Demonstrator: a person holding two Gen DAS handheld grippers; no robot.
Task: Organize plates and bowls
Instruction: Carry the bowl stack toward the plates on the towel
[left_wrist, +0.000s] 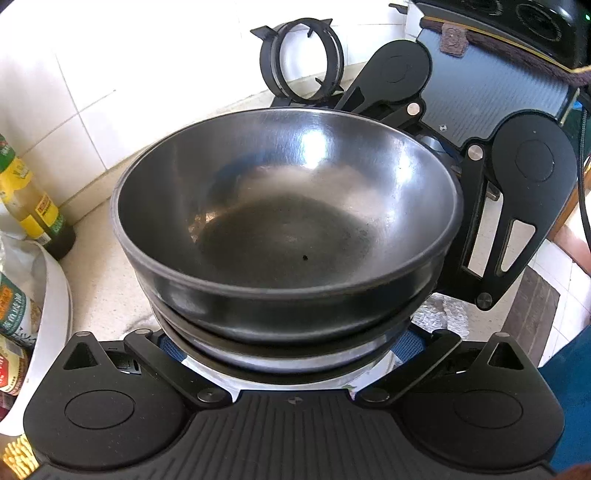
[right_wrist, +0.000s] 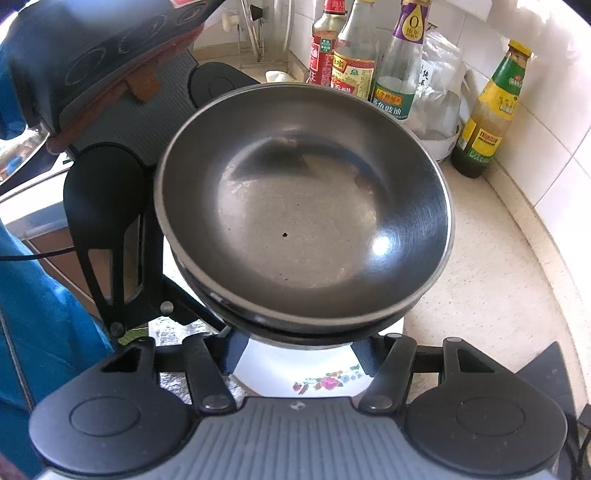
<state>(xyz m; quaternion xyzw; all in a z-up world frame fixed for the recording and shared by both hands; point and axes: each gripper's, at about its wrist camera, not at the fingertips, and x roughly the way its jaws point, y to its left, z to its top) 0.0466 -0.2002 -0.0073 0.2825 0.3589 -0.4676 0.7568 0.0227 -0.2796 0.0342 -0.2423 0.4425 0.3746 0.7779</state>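
Note:
A stack of dark steel bowls (left_wrist: 288, 221) fills both views, with the top bowl empty; it also shows in the right wrist view (right_wrist: 303, 206). The stack rests over a white floral plate (right_wrist: 317, 380) on the beige counter. My left gripper (left_wrist: 291, 350) has its jaws wide around the base of the stack from one side, and my right gripper (right_wrist: 295, 354) does the same from the opposite side. The blue fingertips (right_wrist: 232, 354) sit at the stack's lower edge, mostly hidden under the bowls. Each gripper shows across the bowls in the other's view (left_wrist: 517, 206).
Sauce and oil bottles (right_wrist: 391, 62) stand along the tiled back wall, one more (right_wrist: 487, 110) at the right. A black stove ring (left_wrist: 303, 59) leans on the wall. A white container with packets (left_wrist: 33, 295) sits at the left. Beige counter (right_wrist: 480, 295) lies to the right.

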